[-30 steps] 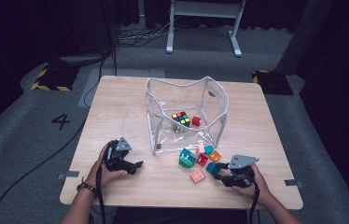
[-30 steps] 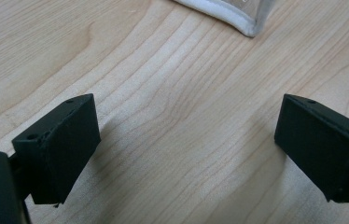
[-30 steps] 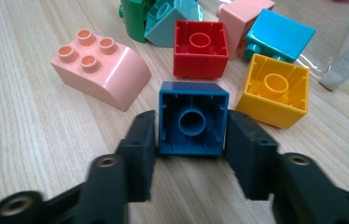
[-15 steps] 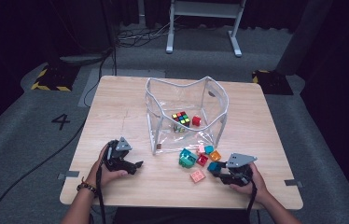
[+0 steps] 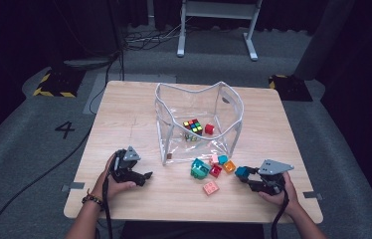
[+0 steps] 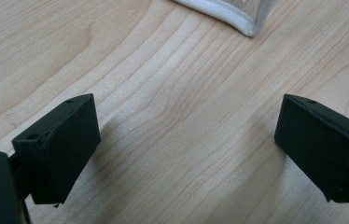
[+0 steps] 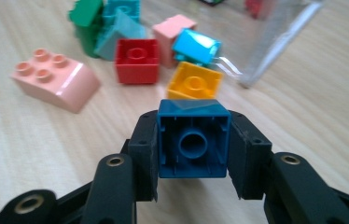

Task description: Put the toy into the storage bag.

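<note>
My right gripper [image 5: 242, 173] is shut on a dark blue brick [image 5: 241, 172], held just above the table at the right of the brick pile. Its jaws have just been closing on it. In the right gripper view the blue brick [image 7: 193, 140] sits hollow side toward the camera, with both pads of the right gripper [image 7: 193, 149] pressed on its sides. My left gripper [image 5: 144, 177] rests low on the table at the left. Its jaws stand wide apart around bare wood in the left gripper view [image 6: 186, 144].
A clear plastic bag [image 5: 233, 99] stands open mid-table with a colour cube [image 5: 193, 126] and a red brick [image 5: 209, 129] inside. In front lie loose bricks: teal [image 5: 199, 169], red [image 5: 216, 171], orange [image 5: 229, 166], pink [image 5: 210, 187]. The bag's corner [image 6: 247, 25] lies beyond the left jaws.
The right gripper closed on the blue brick, then drew back a little to the right and up from the pile. The left gripper stayed where it was.
</note>
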The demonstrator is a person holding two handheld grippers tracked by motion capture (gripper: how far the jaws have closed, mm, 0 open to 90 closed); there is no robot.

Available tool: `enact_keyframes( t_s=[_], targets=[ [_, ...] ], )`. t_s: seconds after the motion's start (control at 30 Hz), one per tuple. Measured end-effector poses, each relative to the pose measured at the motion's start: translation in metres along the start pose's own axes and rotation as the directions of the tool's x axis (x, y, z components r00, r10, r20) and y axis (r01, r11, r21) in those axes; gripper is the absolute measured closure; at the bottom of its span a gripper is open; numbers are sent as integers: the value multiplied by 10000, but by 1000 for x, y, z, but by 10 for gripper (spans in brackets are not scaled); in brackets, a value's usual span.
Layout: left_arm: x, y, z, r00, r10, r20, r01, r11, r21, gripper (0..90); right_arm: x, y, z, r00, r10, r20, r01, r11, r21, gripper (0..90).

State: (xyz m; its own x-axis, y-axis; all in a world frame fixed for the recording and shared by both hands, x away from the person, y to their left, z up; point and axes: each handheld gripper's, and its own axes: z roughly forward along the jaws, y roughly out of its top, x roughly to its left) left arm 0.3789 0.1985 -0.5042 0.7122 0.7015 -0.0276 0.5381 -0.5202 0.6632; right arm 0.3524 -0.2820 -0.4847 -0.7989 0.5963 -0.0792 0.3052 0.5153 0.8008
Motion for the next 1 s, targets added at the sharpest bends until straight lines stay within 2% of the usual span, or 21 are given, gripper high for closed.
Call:
enact_keyframes(
  t_s=[0.1,0.3,0.37,0.5,0.67,0.73,0.83,1.0],
  targets=[
    [-1,0,0,10000,-60,21,60,10000,18,69,-8,-1,-4,9997,94,240,-92,9999,-85,591],
    [-1,0,0,10000,-72,20,72,10000,16,69,-23,4,-12,9986,352,398,-338,9988,-351,590],
    [-1,0,0,10000,-69,22,69,10000,17,69,-32,11,-17,9980,409,492,-374,9968,-700,591],
    [-1,0,0,10000,-74,26,74,10000,16,69,-43,24,-24,9974,375,621,-310,9943,-1018,591],
    [-1,0,0,10000,-75,29,75,10000,15,69,-62,46,-31,9921,877,900,-728,9850,-1567,591],
    [-1,0,0,10000,-71,27,71,10000,19,69,-69,54,-31,9899,879,1110,-699,9852,-1565,591],
    [-1,0,0,10000,-71,26,71,10000,15,69,-77,67,-28,9908,895,1011,-744,9867,-1443,591],
    [-1,0,0,10000,-73,25,73,10000,16,69,-82,91,-32,9925,477,1121,-291,9863,-1621,591]
  ],
)
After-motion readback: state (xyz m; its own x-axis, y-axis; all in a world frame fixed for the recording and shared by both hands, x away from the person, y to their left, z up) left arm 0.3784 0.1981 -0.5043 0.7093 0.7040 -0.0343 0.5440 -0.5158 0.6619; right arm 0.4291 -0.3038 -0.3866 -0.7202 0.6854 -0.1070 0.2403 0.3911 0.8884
